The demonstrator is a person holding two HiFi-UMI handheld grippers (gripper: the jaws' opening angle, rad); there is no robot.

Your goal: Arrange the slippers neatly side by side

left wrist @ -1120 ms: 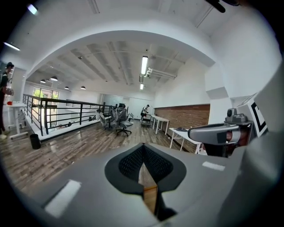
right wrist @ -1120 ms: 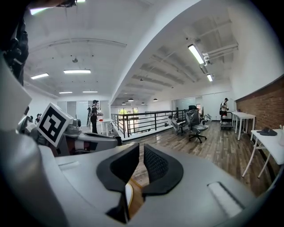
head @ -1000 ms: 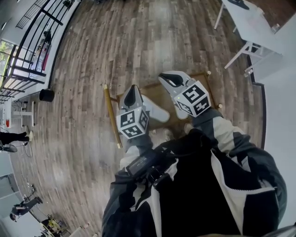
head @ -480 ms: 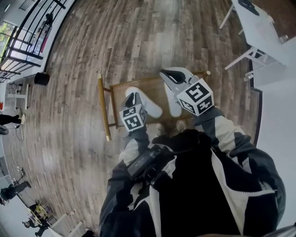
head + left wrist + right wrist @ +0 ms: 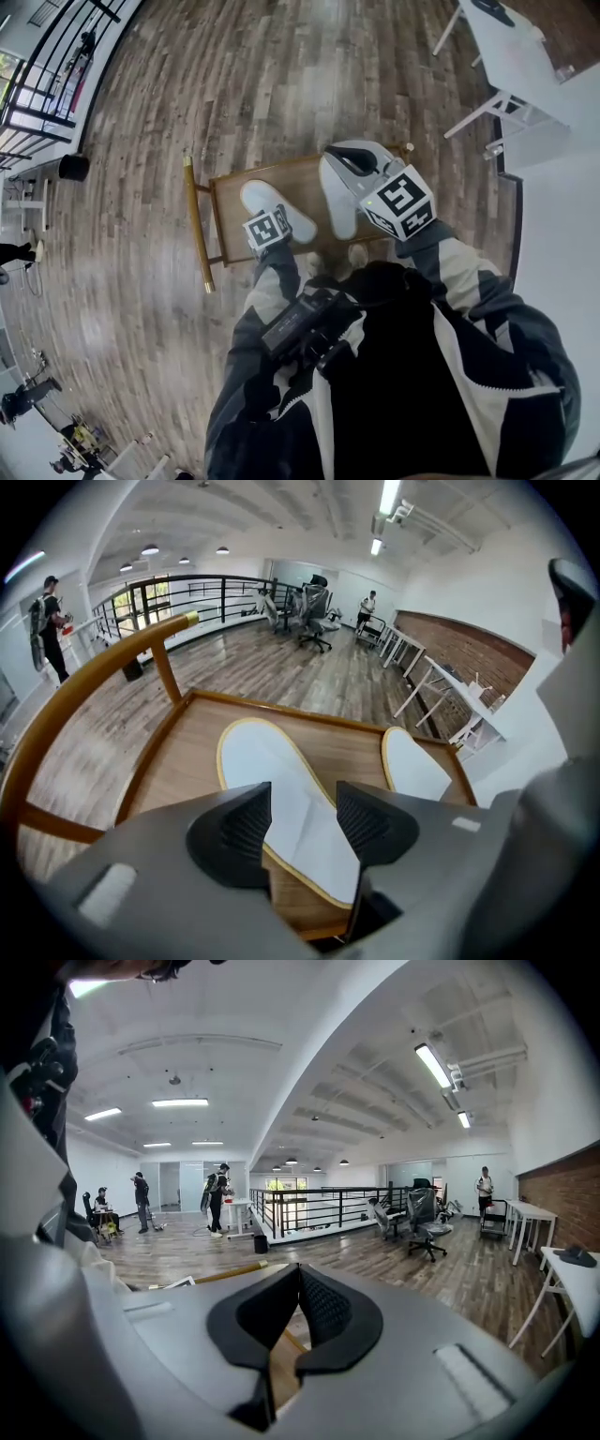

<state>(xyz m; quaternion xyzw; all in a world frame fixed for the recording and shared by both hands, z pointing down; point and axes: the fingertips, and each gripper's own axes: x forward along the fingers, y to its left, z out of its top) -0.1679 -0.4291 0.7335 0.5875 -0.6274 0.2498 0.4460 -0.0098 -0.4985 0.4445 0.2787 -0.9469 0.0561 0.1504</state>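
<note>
Left fingers [image 5: 234,832] have just opened wide, slipper [image 5: 281,799] loose between them on tray [image 5: 178,761], likely to sit beside its mate [image 5: 412,766] (right fingers [image 5: 323,1312] shut).

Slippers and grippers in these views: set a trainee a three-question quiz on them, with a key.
1. True or false: the left gripper has its jaws apart, with the white, yellow-edged slipper showing between them.
2. How many such slippers show over the brown wooden tray? A one, B two, C three.
3. Fill in: the right gripper has its jaws ____.
Key: 1 true; the jaws have just been opening, and the pads do not press on the slipper. 2 B. 3 shut.
</note>
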